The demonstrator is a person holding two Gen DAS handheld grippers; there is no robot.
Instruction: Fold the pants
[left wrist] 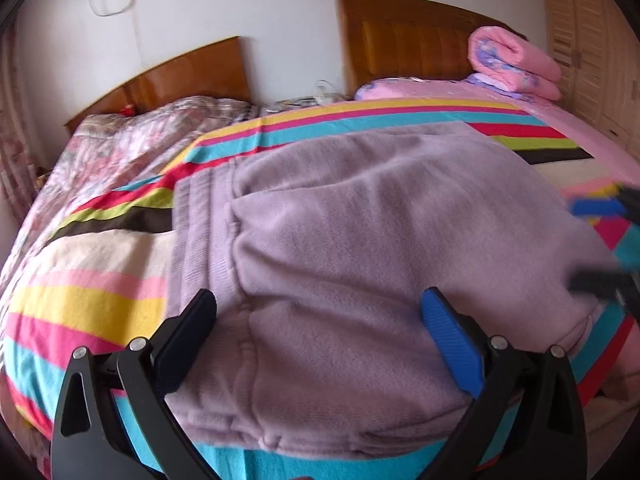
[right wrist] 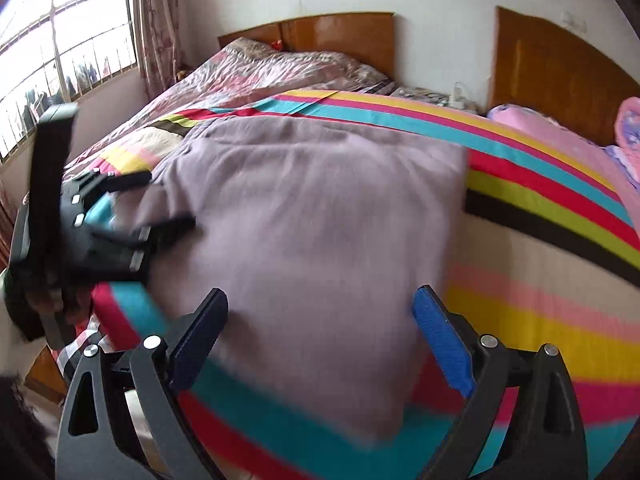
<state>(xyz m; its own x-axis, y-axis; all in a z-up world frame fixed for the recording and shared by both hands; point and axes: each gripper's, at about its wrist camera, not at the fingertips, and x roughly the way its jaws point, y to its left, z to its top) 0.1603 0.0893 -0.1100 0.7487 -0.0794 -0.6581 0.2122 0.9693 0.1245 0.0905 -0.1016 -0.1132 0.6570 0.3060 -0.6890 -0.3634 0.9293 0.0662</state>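
Lilac pants lie folded into a thick pad on the striped blanket that covers the bed, their ribbed waistband at the left edge in the left wrist view. Your left gripper hangs over the near edge of the pants with its jaws wide apart, one black finger and one blue finger on either side of the cloth, pressing on nothing. Your right gripper is over the near right part of the pants, jaws also spread wide with nothing pinched between them; that view is blurred. Far off, two wooden headboards stand against the wall, and a rolled pink quilt rests at the far right.
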